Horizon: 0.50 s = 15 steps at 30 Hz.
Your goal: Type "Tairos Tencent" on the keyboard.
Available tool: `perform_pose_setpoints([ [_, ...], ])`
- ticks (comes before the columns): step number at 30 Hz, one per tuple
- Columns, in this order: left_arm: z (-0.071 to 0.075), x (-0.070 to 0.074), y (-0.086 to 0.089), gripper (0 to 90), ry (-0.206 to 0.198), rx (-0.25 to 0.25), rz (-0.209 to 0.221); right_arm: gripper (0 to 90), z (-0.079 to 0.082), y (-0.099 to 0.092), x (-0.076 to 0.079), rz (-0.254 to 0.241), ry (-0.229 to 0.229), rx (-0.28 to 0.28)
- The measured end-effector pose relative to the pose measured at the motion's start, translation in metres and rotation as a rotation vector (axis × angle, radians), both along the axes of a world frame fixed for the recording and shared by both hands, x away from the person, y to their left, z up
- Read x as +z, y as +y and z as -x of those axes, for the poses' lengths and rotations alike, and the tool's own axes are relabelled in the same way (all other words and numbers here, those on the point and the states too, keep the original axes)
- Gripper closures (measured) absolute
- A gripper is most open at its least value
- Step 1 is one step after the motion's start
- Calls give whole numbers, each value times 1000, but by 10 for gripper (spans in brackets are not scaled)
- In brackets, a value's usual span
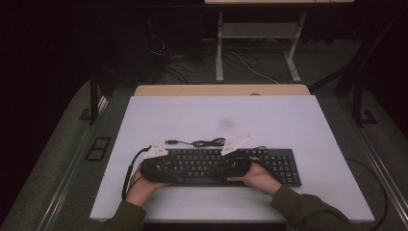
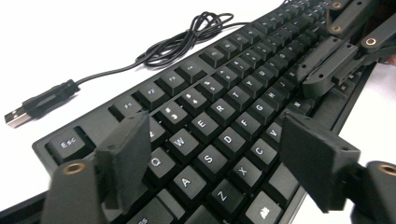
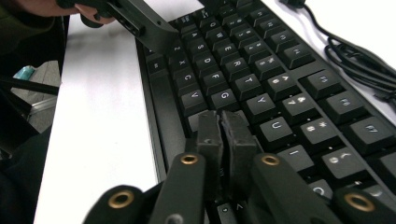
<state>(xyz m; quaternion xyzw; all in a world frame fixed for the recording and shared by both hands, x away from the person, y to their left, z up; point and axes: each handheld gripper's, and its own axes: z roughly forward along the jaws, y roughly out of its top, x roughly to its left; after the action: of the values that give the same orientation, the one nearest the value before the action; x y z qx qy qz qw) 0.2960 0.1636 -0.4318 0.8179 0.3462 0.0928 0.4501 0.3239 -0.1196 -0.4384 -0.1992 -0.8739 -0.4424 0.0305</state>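
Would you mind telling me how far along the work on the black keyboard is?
Done: the black keyboard lies flat on the white table, its black USB cable unplugged beside it. In hand: the shut right gripper points its tips at the keys near H, the left gripper hangs open above the letter keys. What remains cannot be told.

My keyboard (image 1: 231, 166) is black with white lettering on its keys, and its coiled cable (image 2: 187, 39) is black too. It lies on a plain white table (image 1: 288, 120). My tongs (image 3: 222, 135) are matte black with brass-coloured rivets; my sleeves (image 1: 308, 211) are olive green.
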Motion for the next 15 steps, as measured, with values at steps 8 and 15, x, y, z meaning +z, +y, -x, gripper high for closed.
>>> perform_pose_setpoints([
  [8, -4, 2, -6, 479, 1, -44, 2, 672, -2, -10, 4, -33, -3, -26],
  [15, -9, 3, -12, 696, 8, -81, 2, 527, -2, -20, 5, -53, 3, -67],
])
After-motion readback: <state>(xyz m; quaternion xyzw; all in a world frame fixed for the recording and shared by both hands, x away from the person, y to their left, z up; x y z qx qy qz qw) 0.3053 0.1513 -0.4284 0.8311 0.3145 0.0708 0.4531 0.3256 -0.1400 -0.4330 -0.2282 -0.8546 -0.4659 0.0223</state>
